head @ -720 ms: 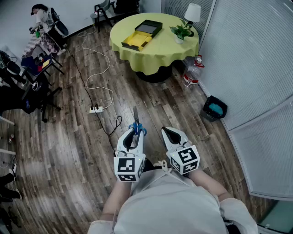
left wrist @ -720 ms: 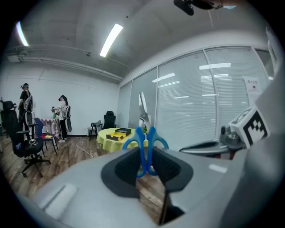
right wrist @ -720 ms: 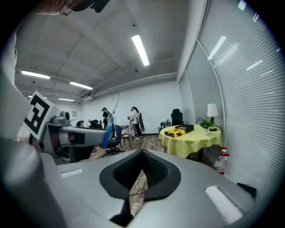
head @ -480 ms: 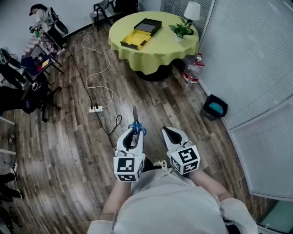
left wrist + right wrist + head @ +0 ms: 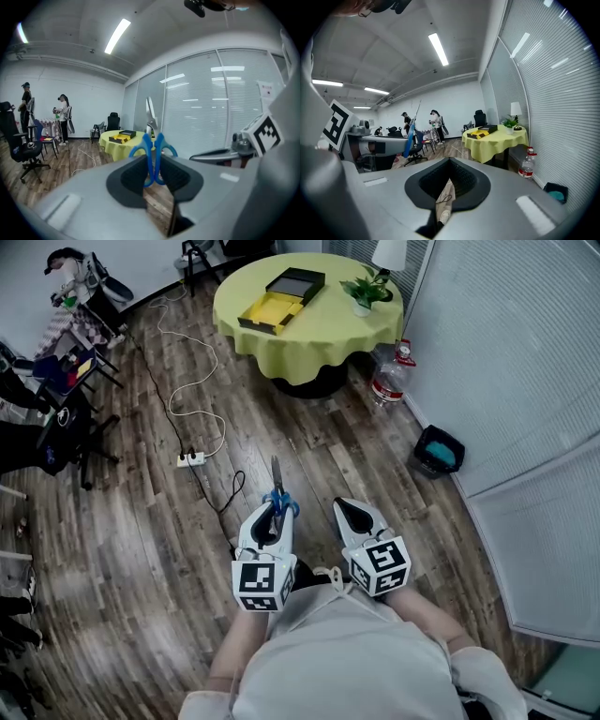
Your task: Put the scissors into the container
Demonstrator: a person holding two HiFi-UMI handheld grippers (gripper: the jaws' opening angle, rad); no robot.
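- The wooden floor (image 5: pixel 141 521) is shifting only slightly in the head view. Against a moment ago, the round table (image 5: pixel 319 343) under its yellow cloth is sitting a little higher and further left, and looking a touch larger.
- This suggests the person is closing in on it while carrying. Both grippers are still hanging well apart from the table, so the task is probably sitting in its carry stage, with the drop not yet begun.
- The container (image 5: pixel 267 310), an open black box with a yellow inside, is resting on the table's left part, with a potted plant (image 5: pixel 364 292) near it.
- The left gripper (image 5: pixel 272 514) is keeping its earlier pose, its jaws closing partway and clamping the scissors (image 5: pixel 278 491).
- The right gripper (image 5: pixel 354 517) is hanging just beside it, jaws pressing together on nothing.
- The scissors' blue handle loops are sitting pinched between the left pads. The blades are poking out beyond the tips toward the table.
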